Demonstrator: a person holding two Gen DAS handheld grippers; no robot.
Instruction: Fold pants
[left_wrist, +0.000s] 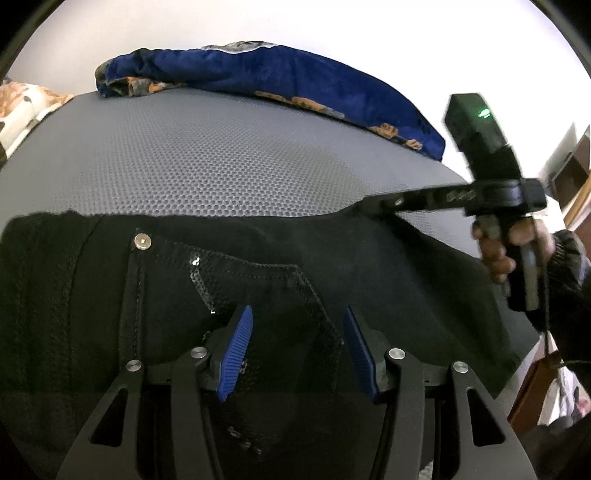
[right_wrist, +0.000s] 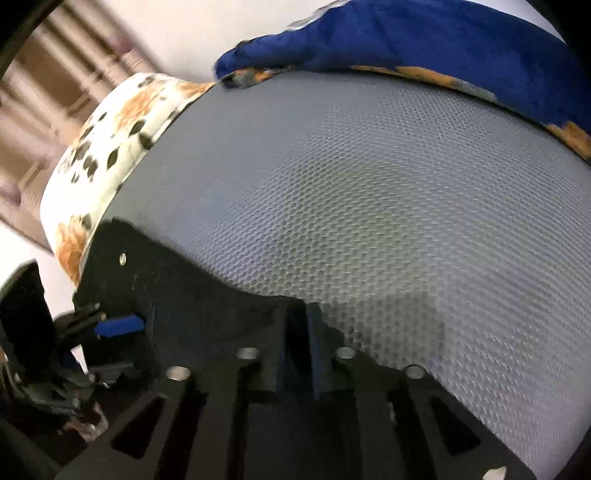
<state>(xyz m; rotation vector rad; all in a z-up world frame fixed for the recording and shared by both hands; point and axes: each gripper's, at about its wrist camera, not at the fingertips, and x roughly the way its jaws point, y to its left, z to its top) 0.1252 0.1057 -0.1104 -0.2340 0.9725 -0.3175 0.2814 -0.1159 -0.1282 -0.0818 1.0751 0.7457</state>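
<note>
Left wrist view: black pants (left_wrist: 258, 280) lie spread on a grey mat with a honeycomb texture (left_wrist: 207, 155), their upper edge running across the middle of the picture. A metal button (left_wrist: 142, 242) sits near the waistband at the left, and a stitched pocket (left_wrist: 266, 291) trimmed with small sequins lies just ahead of the left gripper (left_wrist: 298, 323). Its blue pads (left_wrist: 238, 354) stand apart above the pocket, with nothing pinched between them. At the right, a hand (left_wrist: 506, 251) holds the right gripper (left_wrist: 373, 203), whose tips meet the upper edge of the pants. A blue blanket with orange patches (left_wrist: 258, 74) lies along the far side of the mat, and a white spotted pillow (left_wrist: 26, 107) shows at the far left.

Right wrist view: the right gripper's (right_wrist: 297, 325) fingers stand close together at the edge of the pants (right_wrist: 177, 295), with dark cloth seemingly between them; blur keeps me from telling whether they truly clamp it. The left gripper's (right_wrist: 110, 326) blue pad shows at the left.
</note>
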